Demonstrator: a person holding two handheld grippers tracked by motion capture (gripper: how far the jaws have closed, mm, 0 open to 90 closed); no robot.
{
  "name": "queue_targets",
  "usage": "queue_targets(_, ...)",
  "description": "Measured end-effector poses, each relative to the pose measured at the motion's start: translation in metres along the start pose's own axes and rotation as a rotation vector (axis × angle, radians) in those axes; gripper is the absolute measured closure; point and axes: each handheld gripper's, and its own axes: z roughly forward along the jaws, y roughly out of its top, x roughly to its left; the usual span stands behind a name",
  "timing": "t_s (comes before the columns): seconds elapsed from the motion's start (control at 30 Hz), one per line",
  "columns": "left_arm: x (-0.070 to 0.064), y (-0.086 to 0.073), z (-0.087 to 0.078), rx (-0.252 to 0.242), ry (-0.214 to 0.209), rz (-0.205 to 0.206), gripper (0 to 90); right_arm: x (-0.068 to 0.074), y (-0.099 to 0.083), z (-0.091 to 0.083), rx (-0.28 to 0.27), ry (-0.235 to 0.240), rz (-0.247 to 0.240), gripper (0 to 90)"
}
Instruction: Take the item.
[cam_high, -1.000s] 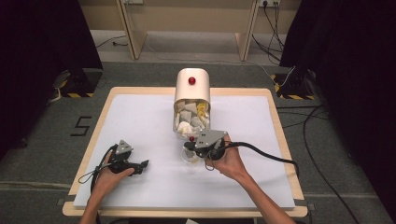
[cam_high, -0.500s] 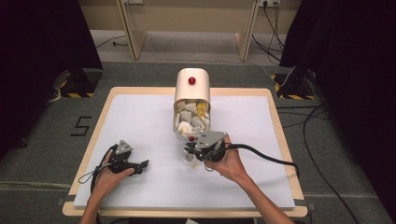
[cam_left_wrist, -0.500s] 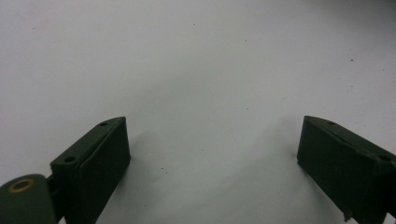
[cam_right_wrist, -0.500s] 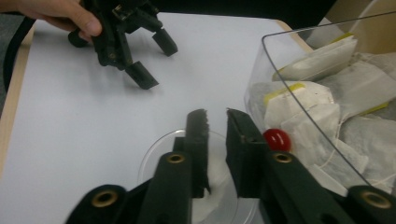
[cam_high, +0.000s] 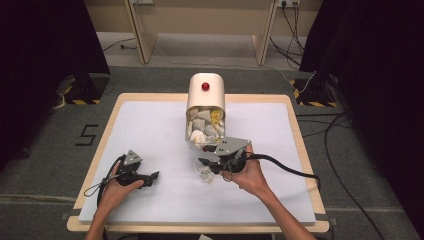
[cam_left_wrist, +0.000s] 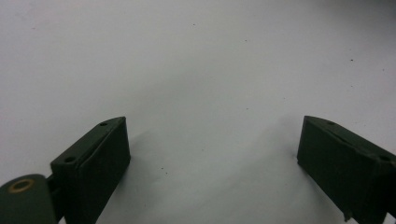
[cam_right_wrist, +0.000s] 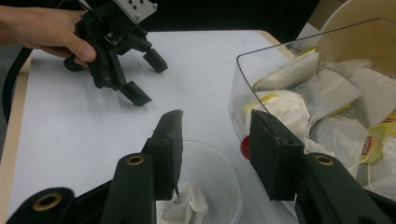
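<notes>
Teabags (cam_high: 205, 122) fill the tipped-over container (cam_high: 205, 95) mid-tabletop; one teabag (cam_right_wrist: 184, 205) lies in the glass bowl (cam_right_wrist: 219, 179) just before it. The right gripper (cam_right_wrist: 215, 149) hovers over the bowl, jaws spread and empty. The left gripper (cam_high: 150, 177) rests apart, jaws released. Best to lift straight up, clear of the rim.

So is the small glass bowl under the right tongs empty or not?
Not empty. The right gripper view shows one crumpled tea bag lying in the glass bowl, below the open right tongs.
</notes>
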Motion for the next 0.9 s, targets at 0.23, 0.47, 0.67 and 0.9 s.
queue_targets(0.23,0.000,0.000,0.000,0.002,0.000,0.002,8.4,-0.001,0.001,-0.011,-0.011,-0.021,0.020,50.1)
queue_targets(0.47,0.000,0.000,0.000,0.002,-0.001,0.002,8.4,-0.010,-0.006,-0.030,-0.056,-0.045,0.083,48.4)
queue_targets(0.67,0.000,0.000,0.000,0.000,-0.001,0.000,8.4,-0.017,-0.011,-0.046,-0.051,-0.063,0.111,48.1)
queue_targets(0.9,0.000,0.000,0.000,-0.001,-0.001,-0.001,8.5,-0.021,-0.013,-0.060,-0.061,-0.074,0.127,46.8)
